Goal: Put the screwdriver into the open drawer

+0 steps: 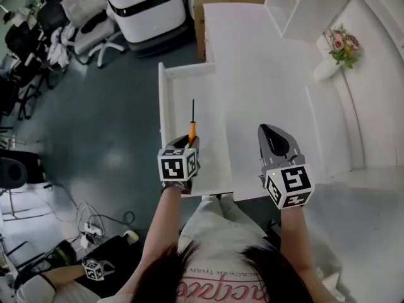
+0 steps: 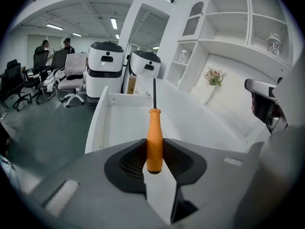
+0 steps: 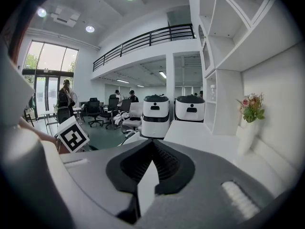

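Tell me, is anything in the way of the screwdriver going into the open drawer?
Nothing I can see. The left gripper holds the screwdriver by its orange handle, right over the open drawer. The drawer's inside looks bare and white, with no object between the screwdriver and its floor.

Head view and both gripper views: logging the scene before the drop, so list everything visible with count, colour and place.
screwdriver: one, orange handle, dark shaft, over the drawer
drawer: one, white, pulled open at the desk's left
desk: one, white, ahead of the person
vase of flowers: one, white vase, pink blooms, desk's far right
shelf unit: one, white, behind the desk
machines: two, white and black, on the floor beyond the desk
office chairs: several, white and black, far left
left gripper: grey, shut on the screwdriver
right gripper: grey, shut, empty, over the desk
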Motion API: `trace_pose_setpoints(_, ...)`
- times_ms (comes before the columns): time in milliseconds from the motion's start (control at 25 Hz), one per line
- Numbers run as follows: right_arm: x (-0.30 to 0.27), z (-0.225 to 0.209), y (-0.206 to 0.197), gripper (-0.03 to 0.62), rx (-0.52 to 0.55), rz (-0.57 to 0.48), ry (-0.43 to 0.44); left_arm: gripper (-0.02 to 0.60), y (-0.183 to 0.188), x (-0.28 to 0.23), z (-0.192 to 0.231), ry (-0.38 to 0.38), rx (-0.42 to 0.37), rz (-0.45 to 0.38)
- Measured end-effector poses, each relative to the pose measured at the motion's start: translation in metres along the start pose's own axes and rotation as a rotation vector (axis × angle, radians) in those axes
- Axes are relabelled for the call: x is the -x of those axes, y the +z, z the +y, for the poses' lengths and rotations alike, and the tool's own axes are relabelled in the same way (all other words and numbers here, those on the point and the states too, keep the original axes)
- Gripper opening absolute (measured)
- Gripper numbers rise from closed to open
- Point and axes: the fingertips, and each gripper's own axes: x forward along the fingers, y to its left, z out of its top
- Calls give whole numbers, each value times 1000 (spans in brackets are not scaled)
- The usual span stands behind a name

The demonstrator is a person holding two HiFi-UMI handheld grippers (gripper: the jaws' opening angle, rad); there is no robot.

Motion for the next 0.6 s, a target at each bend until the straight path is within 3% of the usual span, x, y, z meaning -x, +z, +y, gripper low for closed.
trace_pose_setpoints(600,-12,-14,-5,2,-9,29,-25,129,-51,-53,12,-13,43,241)
